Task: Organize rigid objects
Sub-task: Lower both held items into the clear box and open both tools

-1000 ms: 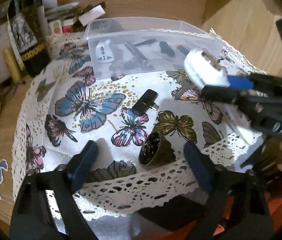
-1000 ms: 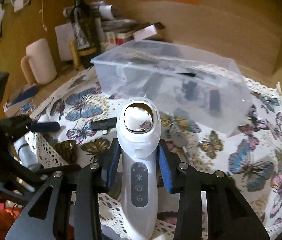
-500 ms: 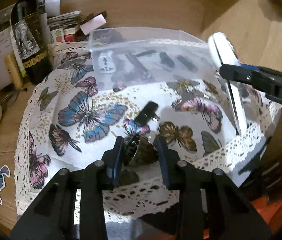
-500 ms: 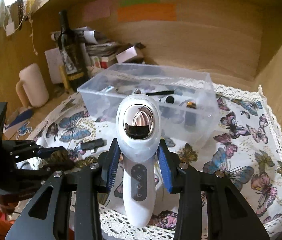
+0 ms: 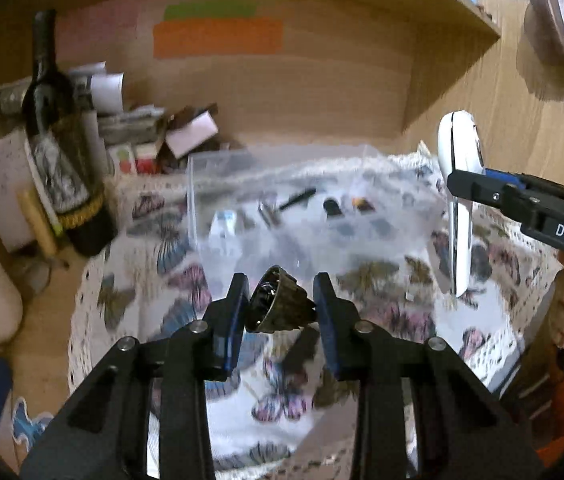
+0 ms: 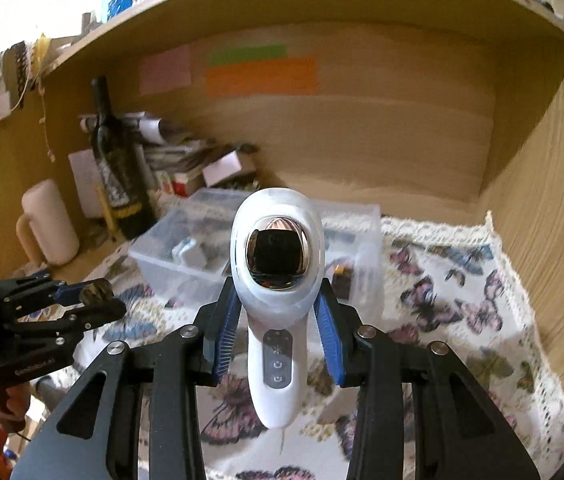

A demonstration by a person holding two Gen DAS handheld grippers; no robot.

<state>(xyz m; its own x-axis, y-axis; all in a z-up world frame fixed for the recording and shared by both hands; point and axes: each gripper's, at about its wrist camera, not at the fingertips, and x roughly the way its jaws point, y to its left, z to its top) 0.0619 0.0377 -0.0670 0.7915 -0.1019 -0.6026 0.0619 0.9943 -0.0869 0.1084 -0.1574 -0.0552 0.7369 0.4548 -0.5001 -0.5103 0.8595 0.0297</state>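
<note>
My left gripper (image 5: 281,307) is shut on a dark bronze ribbed metal cup (image 5: 279,305), held in the air above the butterfly cloth (image 5: 137,292) in front of the clear plastic bin (image 5: 282,216). It also shows at the left of the right wrist view (image 6: 95,298). My right gripper (image 6: 279,334) is shut on a white handheld device (image 6: 277,280) with a shiny oval head and three buttons, held upright above the cloth, short of the bin (image 6: 185,256). The device also shows at the right of the left wrist view (image 5: 460,200). The bin holds several small dark items and a white adapter.
A dark wine bottle (image 5: 65,160) stands at the back left by stacked papers and small boxes (image 5: 153,136). A pale pink mug (image 6: 47,228) stands at the left. A small black adapter (image 5: 302,348) lies on the cloth under my left gripper. Wooden walls close the back and right.
My left gripper closed on the metal cup and lifted it off the cloth toward the bin. My right gripper rose with the white device and tilted it upright.
</note>
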